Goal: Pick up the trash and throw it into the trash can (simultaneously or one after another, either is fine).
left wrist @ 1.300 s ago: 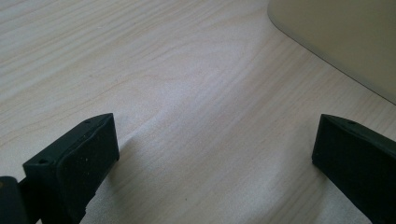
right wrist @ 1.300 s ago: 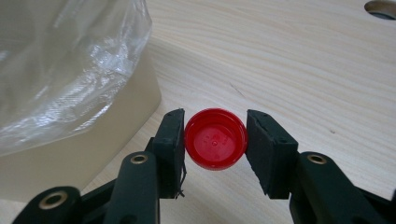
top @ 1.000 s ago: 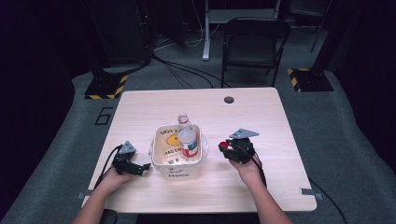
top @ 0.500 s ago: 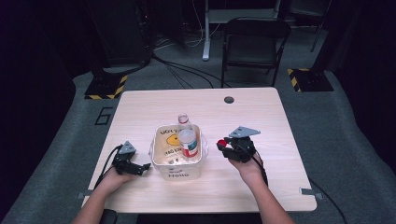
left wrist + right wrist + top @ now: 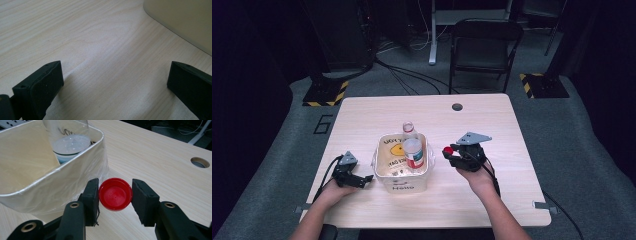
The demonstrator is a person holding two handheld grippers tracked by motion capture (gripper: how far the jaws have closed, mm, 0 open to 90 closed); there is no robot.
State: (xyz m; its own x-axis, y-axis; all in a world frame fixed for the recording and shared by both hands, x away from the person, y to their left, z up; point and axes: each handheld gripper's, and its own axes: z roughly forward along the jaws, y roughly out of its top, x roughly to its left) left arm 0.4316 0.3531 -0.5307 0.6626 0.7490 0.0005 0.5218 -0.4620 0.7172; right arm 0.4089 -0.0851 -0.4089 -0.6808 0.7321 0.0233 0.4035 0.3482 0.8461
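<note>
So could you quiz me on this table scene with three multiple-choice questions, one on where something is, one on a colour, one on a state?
1. Where is the plastic bottle?
A. flat on the table
B. inside the white bin
C. on the chair

2. What colour is the cap between the right gripper's fingers?
A. red
B. blue
C. green

3. How are the left gripper's fingers?
A. shut on the cap
B. shut on the bin's rim
C. open, with nothing between them

Answers:
1 B, the high view shows the bottle leaning in the bin, its neck over the far rim.
2 A, the right gripper view shows a red cap pinched between both fingers.
3 C, the left gripper view shows the fingers wide apart over bare table.
</note>
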